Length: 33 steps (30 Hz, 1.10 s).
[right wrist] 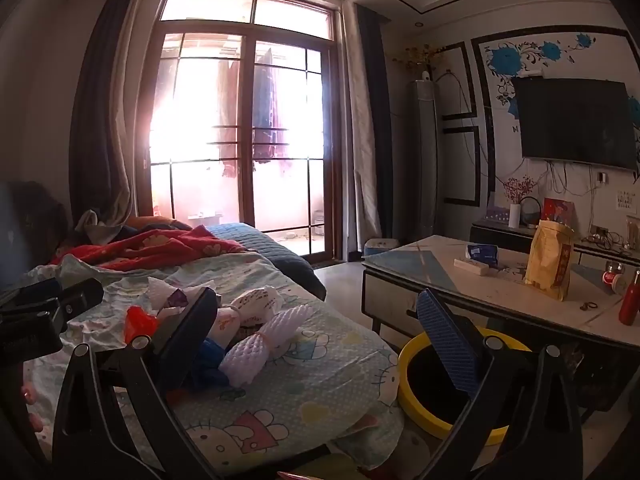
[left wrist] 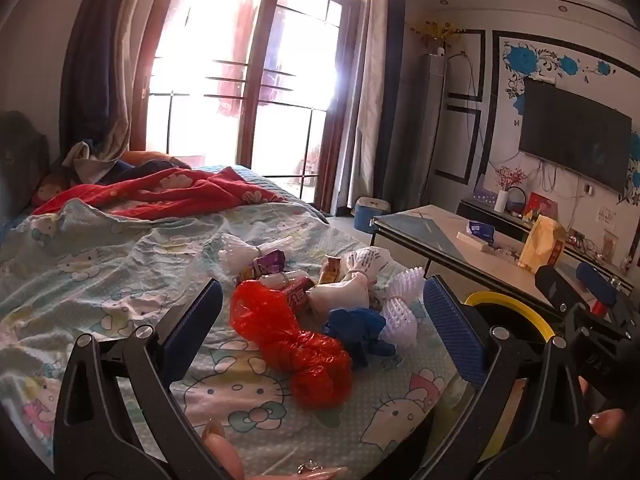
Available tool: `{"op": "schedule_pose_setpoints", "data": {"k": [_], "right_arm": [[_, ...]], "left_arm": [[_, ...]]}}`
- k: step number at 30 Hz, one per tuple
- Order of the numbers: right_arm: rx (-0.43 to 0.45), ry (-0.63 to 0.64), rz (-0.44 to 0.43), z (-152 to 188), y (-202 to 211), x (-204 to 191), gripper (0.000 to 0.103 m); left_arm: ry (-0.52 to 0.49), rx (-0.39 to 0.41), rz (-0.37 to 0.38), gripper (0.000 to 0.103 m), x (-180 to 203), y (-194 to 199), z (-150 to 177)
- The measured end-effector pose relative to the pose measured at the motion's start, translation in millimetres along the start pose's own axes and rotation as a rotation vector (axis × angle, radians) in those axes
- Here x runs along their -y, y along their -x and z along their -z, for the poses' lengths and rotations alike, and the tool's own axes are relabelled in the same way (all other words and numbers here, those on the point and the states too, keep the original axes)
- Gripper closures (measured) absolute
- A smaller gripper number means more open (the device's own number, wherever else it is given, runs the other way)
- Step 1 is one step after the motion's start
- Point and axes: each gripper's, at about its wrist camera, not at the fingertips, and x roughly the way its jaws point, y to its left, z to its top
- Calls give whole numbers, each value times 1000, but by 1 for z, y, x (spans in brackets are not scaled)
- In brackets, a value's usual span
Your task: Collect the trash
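Left wrist view: the left gripper (left wrist: 320, 316) spread wide, grasping nothing, frames a red plastic bag (left wrist: 296, 348) at frame centre on the bed (left wrist: 100, 260), wrappers (left wrist: 276, 264) behind. The right gripper (right wrist: 320, 328) likewise gapes; bin (right wrist: 452, 384) lower right.
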Motion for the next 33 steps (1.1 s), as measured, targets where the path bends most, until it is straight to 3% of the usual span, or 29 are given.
{"op": "schedule_pose_setpoints", "data": {"k": [33], "right_arm": [[-8,2,0,-1,1,0,6]], "left_arm": [[-5,19,0,11,6,6,-5]]}}
